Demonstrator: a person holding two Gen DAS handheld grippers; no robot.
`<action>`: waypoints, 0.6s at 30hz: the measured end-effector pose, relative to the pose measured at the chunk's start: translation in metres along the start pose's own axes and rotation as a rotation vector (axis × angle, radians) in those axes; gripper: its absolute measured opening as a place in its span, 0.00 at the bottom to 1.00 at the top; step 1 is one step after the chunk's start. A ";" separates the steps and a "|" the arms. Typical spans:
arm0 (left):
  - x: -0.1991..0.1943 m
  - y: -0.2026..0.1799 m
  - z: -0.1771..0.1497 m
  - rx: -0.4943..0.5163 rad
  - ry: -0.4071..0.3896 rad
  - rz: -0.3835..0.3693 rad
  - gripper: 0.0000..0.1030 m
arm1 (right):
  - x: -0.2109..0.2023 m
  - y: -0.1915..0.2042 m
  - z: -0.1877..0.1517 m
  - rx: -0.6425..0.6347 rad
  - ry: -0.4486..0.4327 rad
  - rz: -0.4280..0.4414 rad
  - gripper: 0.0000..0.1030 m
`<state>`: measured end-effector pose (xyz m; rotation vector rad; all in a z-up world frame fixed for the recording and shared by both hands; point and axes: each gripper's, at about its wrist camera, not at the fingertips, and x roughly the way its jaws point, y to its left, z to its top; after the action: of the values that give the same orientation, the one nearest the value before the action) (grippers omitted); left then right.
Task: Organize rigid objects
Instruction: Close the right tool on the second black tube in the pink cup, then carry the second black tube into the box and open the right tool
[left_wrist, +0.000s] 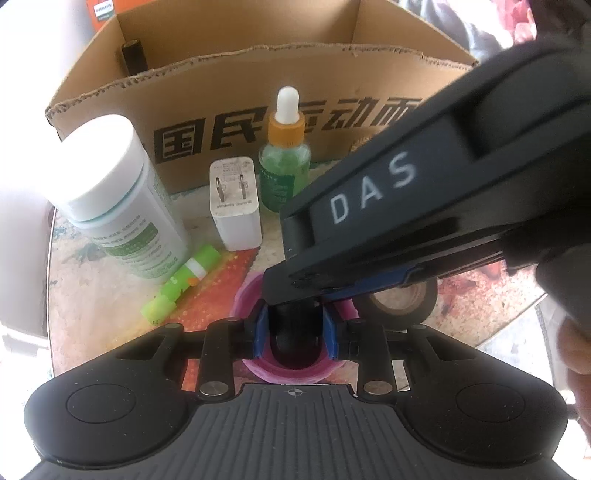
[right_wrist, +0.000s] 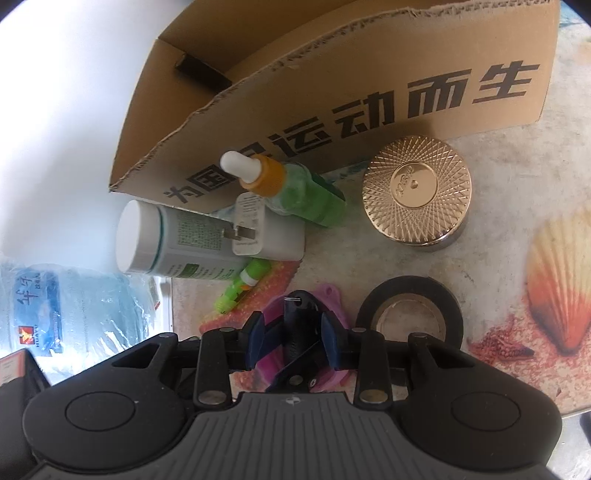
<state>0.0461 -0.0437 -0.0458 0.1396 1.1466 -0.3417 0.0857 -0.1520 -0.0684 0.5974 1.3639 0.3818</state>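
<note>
Left tongs (left_wrist: 295, 328) and right tongs (right_wrist: 291, 332), both narrow, grip one black object (left_wrist: 291, 332) over a pink cup (left_wrist: 295, 369). Tape roll (right_wrist: 410, 317) just right; open-topped box (right_wrist: 369, 74) ahead.

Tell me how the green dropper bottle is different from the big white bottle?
The green dropper bottle is see-through green; the white bottle is solid white with a green label. The dropper bottle has an orange collar and a thin white tip; the white bottle has a wide flat cap. The dropper bottle looks slimmer. Both stand upright before the cardboard box.
</note>
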 end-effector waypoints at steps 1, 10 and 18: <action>-0.001 0.000 -0.002 -0.002 -0.004 -0.006 0.28 | 0.000 -0.001 0.001 0.006 -0.002 0.005 0.35; -0.017 -0.003 -0.008 0.010 -0.042 -0.037 0.28 | 0.001 -0.007 0.001 0.040 -0.005 0.023 0.28; -0.046 -0.003 -0.002 0.025 -0.068 -0.045 0.28 | -0.028 0.000 -0.002 0.042 -0.028 0.045 0.26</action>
<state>0.0267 -0.0377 -0.0047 0.1234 1.0802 -0.3982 0.0782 -0.1676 -0.0462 0.6665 1.3359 0.3805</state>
